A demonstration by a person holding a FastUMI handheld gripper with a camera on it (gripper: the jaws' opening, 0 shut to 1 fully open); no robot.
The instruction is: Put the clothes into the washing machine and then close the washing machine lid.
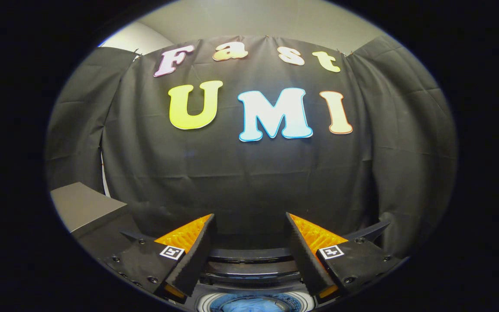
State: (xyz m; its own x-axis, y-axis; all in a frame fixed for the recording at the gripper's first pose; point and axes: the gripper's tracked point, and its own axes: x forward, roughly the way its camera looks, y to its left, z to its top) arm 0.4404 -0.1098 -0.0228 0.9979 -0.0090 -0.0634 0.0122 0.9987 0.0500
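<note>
My gripper (249, 221) is open, its two fingers spread wide with nothing between them. It is held high, facing the booth's black cloth wall. Below and between the fingers I see the washing machine's dark top (251, 264), and under it the round drum opening (254, 303) with bluish cloth inside. The lid's position cannot be told from here.
A grey box-like surface (87, 206) stands to the left of the fingers, against the cloth wall. The black cloth (249, 173) hangs close behind the machine.
</note>
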